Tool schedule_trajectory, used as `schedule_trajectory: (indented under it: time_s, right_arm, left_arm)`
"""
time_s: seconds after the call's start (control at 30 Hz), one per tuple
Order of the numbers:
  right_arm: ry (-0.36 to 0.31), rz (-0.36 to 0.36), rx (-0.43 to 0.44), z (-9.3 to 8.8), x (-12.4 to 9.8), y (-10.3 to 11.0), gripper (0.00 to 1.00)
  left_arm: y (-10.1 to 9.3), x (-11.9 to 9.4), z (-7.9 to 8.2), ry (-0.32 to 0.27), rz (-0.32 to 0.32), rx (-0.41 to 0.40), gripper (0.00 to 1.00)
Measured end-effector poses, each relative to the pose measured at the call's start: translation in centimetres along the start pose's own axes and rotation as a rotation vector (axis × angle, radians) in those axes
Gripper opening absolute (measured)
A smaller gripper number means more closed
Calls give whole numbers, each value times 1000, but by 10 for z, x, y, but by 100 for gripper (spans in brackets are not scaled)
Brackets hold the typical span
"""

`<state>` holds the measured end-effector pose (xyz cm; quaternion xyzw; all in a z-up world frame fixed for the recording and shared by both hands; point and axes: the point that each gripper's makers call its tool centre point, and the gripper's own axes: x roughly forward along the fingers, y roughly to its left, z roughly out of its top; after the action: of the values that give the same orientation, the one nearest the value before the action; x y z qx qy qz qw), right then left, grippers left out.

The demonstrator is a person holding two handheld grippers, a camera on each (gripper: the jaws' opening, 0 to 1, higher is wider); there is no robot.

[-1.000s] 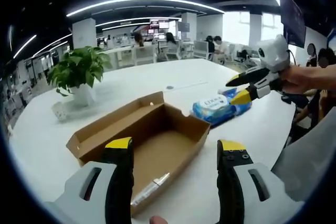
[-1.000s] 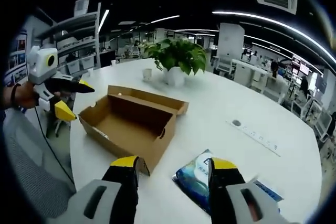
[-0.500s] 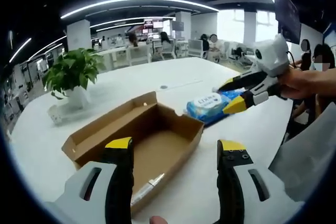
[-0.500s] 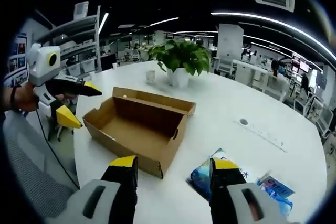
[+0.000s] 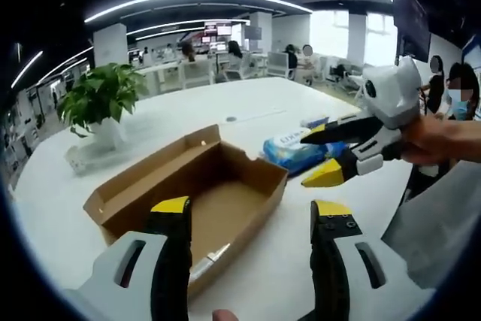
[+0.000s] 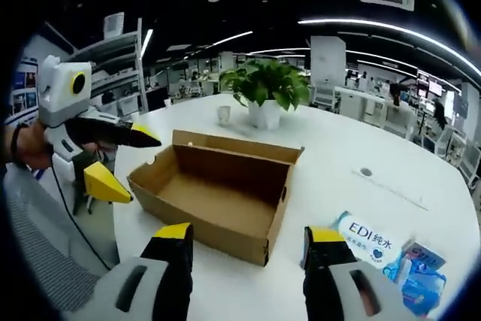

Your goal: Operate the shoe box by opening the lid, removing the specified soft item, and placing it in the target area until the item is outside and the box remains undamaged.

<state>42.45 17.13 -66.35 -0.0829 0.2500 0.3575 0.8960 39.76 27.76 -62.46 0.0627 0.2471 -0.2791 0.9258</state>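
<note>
An open brown cardboard shoe box [image 5: 197, 195] [image 6: 218, 197] lies on the white round table [image 5: 301, 246], its lid folded back on the far side. Its inside looks bare apart from a pale strip near the front wall. A blue-and-white pack of wipes [image 5: 289, 152] [image 6: 368, 240] lies on the table beside the box. My left gripper [image 5: 252, 212] [image 6: 116, 159] stands open over the box's near end, holding nothing. My right gripper [image 6: 250, 237] [image 5: 319, 159] is open too, held above the table between the box and the wipes pack.
A potted green plant [image 5: 96, 103] [image 6: 267, 92] in a white pot stands behind the box, with a small white cup [image 6: 224, 115] near it. A second small blue packet [image 6: 421, 287] lies by the wipes. People and desks fill the office behind.
The right gripper has drawn back from the wipes pack toward the box; the pack stays on the table. The left gripper has barely moved. Both stay open.
</note>
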Motion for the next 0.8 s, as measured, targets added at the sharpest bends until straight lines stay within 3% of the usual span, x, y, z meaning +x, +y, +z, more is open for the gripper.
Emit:
schedule_trajectory:
  time_s: [0.2, 0.4, 0.8]
  right_arm:
    - [-13, 0, -9, -2, -1, 8, 59]
    - [-50, -10, 36, 0, -2, 11, 60]
    - [-43, -17, -2, -5, -4, 18, 59]
  left_arm:
    - [4, -2, 0, -1, 2, -40, 62]
    - [10, -7, 5, -1, 10, -43, 62]
    - [46, -22, 5, 36, 45, 10, 60]
